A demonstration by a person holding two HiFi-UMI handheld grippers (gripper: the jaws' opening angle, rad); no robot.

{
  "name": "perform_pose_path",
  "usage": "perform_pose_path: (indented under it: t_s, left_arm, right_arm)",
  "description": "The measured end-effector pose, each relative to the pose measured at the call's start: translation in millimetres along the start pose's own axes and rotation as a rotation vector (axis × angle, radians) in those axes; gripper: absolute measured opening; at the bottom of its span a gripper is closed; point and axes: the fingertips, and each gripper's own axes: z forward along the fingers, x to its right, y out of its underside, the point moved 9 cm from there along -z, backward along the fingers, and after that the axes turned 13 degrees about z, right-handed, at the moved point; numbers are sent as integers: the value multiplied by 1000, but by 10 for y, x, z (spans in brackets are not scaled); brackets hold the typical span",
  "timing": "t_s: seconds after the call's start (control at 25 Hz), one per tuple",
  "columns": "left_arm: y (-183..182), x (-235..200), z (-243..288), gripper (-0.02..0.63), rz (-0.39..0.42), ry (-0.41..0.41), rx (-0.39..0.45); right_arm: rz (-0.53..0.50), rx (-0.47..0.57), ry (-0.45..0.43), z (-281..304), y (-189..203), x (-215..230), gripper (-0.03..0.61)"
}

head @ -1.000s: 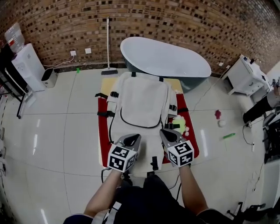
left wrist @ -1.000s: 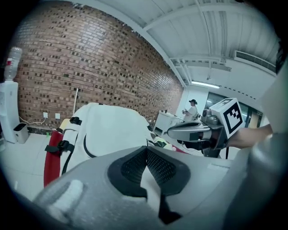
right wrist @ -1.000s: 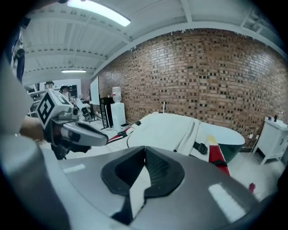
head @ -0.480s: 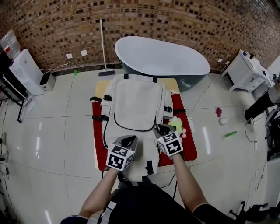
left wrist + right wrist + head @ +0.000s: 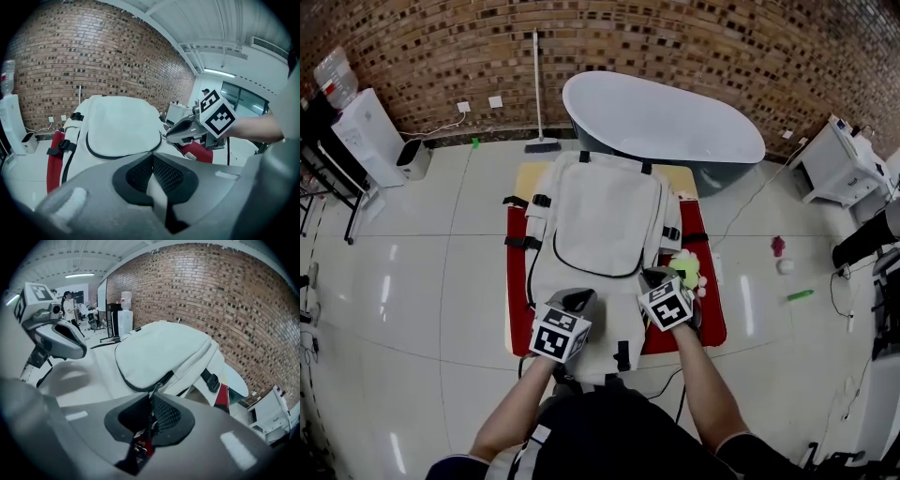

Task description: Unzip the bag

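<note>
Grey L gripper [image 5: 572,300], jaws shut on pale strip [image 5: 157,197] at near end of white backpack [image 5: 605,211], which lies flat on red mat [image 5: 517,272]; R gripper [image 5: 654,278] jaws, just been closing, pinch zip pull [image 5: 154,391] at pocket's R corner

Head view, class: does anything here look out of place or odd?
A bathtub stands on the open tiled floor behind the backpack; a green stick and a red object lie loose on it at right.
</note>
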Motion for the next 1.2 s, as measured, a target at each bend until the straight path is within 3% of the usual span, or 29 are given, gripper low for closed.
perform_pose_path:
  t_s: [0.44, 1.2]
  left_arm:
    - [100, 2, -52, 3, 6, 9, -35]
    - [261, -73, -316, 3, -10, 8, -26]
  right_arm:
    - [-54, -148, -105, -18, 49, -261, 29]
    - [-98, -170, -195, 168, -185, -656, 34]
